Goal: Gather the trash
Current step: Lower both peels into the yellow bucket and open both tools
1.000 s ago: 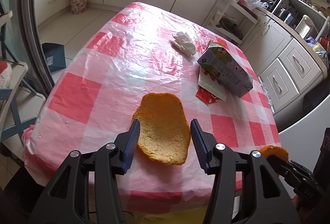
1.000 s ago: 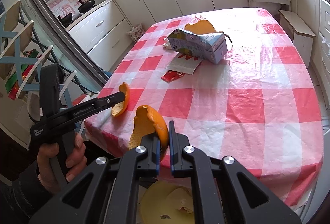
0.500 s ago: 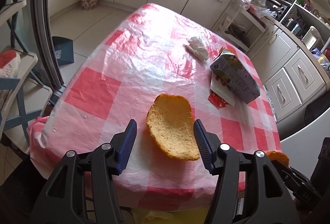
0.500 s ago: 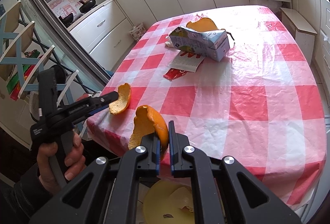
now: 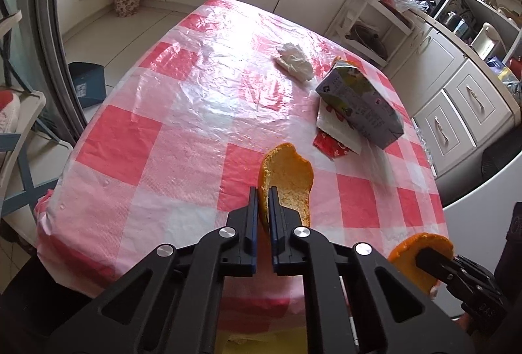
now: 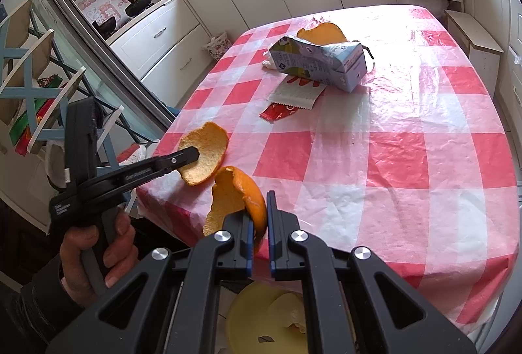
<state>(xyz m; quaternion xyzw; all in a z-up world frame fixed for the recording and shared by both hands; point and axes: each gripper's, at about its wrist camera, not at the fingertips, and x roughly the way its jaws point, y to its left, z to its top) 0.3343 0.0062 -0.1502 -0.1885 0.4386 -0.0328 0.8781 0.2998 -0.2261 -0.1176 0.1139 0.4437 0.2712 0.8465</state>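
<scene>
Orange peel is the business in hand: the left tongs (image 5: 263,210) have clamped onto the edge of a large curved peel (image 5: 288,177) at the near end of the desk (image 5: 163,138), its pale pith facing the camera. The right tongs (image 6: 259,220) are clamped on a second peel (image 6: 239,194), held clear of the desk edge. Both pieces look gripped, so the picking-up step seems done for these two. Below the right tongs sits a yellow bin (image 6: 248,318) with scraps already inside; the next move likely calls for carrying each peel over it and letting go. Further up the checked cloth lie a juice carton (image 5: 359,102), a red wrapper (image 5: 329,145), a crumpled tissue (image 5: 293,60) and another peel (image 6: 321,32) behind the carton, all still to collect.
</scene>
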